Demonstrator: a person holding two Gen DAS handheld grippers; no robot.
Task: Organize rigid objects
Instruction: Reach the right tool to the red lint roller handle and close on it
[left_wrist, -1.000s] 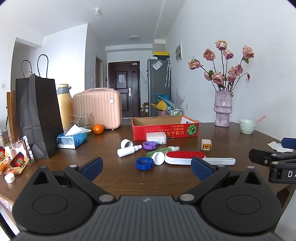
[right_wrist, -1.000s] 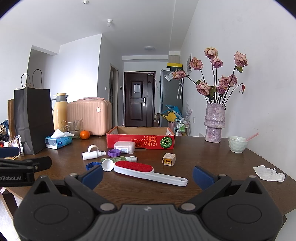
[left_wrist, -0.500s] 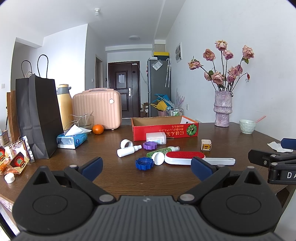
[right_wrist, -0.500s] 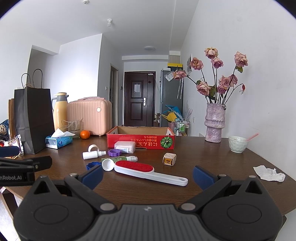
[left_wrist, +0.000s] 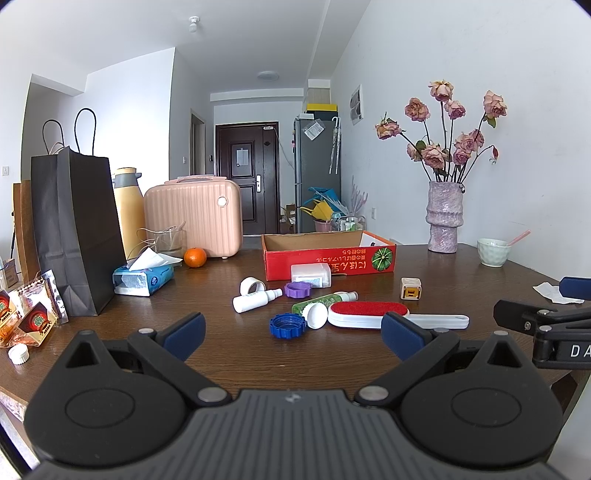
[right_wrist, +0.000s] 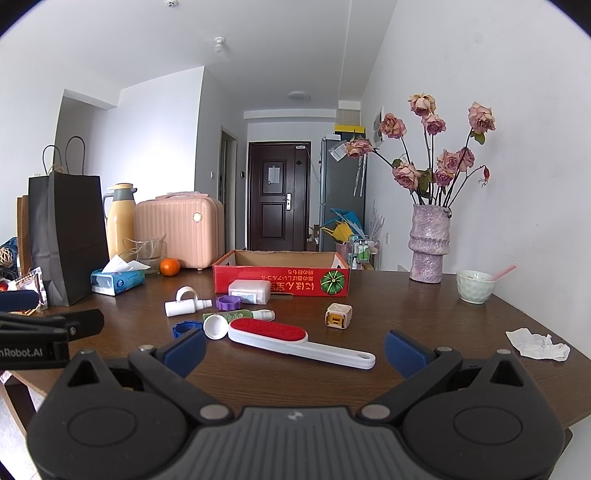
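Note:
A red cardboard box (left_wrist: 328, 258) (right_wrist: 280, 282) stands open at the table's middle. In front of it lie a white lidded case (left_wrist: 310, 275), a purple cap (left_wrist: 296, 290), a white spray bottle (left_wrist: 255, 301), a blue cap (left_wrist: 288, 325), a green tube (left_wrist: 321, 300), a white cap (right_wrist: 215, 327), a red-and-white lint brush (right_wrist: 291, 341) and a small beige cube (right_wrist: 338, 315). My left gripper (left_wrist: 293, 330) is open near the table's front edge, short of the blue cap. My right gripper (right_wrist: 295, 345) is open too, just short of the brush handle.
A black paper bag (left_wrist: 77, 236), yellow flask (left_wrist: 127, 210), pink case (left_wrist: 194, 218), tissue pack (left_wrist: 142, 277) and orange (left_wrist: 194, 257) fill the left. A vase of roses (right_wrist: 428, 243), a bowl (right_wrist: 474, 286) and crumpled tissue (right_wrist: 537, 345) sit right. Snack packets (left_wrist: 33, 317) lie front left.

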